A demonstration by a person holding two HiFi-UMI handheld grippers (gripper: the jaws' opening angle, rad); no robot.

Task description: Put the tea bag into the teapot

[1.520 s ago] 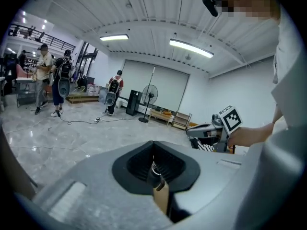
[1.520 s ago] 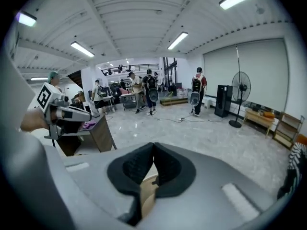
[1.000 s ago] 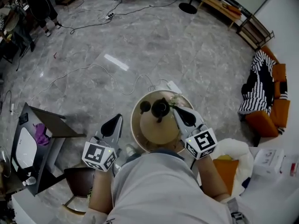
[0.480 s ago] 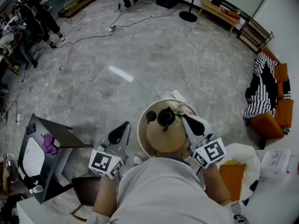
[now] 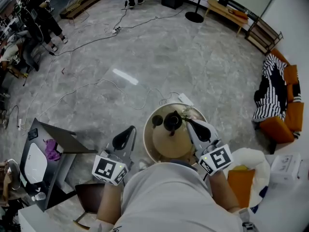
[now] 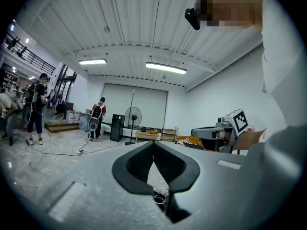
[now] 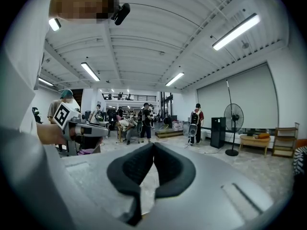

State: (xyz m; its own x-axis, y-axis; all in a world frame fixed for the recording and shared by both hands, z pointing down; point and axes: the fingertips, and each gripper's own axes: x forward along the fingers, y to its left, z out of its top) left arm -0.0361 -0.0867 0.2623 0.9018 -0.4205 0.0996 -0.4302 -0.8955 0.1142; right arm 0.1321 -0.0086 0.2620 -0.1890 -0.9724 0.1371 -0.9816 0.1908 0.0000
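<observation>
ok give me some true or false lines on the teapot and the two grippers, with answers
1. The teapot stands on the round table. True.
2. The left gripper is above the table. False: it is beyond the table's left edge, over the floor.
3. The right gripper is shut, with its tip beside the teapot. True.
4. The right gripper holds a tea bag. False: its jaws are together with nothing between them.
</observation>
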